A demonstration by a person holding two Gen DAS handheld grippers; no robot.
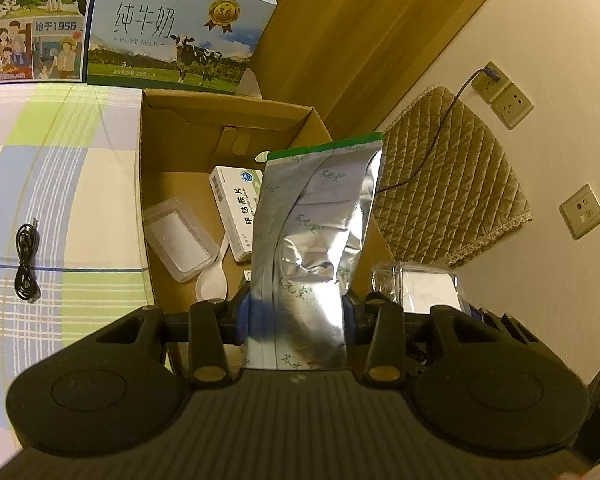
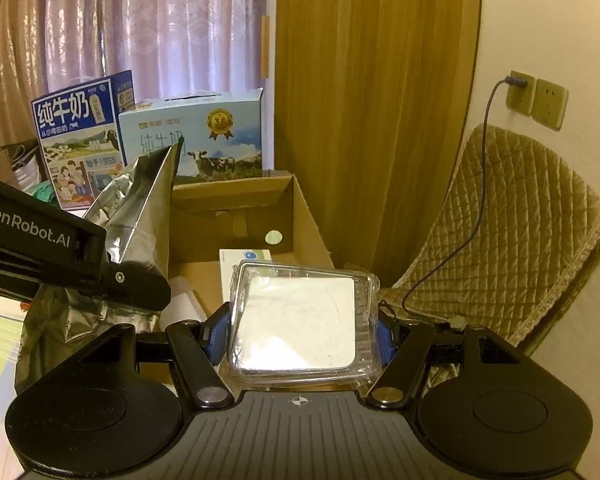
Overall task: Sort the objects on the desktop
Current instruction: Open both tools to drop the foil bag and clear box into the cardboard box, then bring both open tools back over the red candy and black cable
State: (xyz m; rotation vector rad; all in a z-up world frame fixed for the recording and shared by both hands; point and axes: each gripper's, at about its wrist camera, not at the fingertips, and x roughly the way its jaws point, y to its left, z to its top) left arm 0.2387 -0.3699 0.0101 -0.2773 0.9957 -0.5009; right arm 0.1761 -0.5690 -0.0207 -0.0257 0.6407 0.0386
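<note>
1. Step in hand, as I judge it: both held items hang over the cardboard box (image 1: 236,128) on the counter (image 1: 60,152), so this looks like the drop-off part of the sorting.

2. The left gripper (image 1: 298,312) has its jaws closed narrowly on the lower part of a silver foil pouch (image 1: 316,216). The pouch stands upright above the near edge of the box, its green top strip uppermost.

3. The right gripper (image 2: 302,334) has its jaws closed on the two sides of a clear plastic case (image 2: 300,320) with a white insert. The case hangs above the near right part of the box, just beside the pouch.

4. Already inside the box: a white medicine carton (image 1: 236,212) near the middle, a translucent tub (image 1: 178,240) toward the left wall, and a white spoon (image 1: 214,280) at the near edge, between them.

5. Next move, in my judgement: lower each item into free floor space in the box, then part the jaws. The pouch is tall and floppy and will likely tip over onto the carton.

6. Outside the box, well to its left, a coiled black cable (image 1: 26,264) lies on the counter, seemingly unsorted.
</note>
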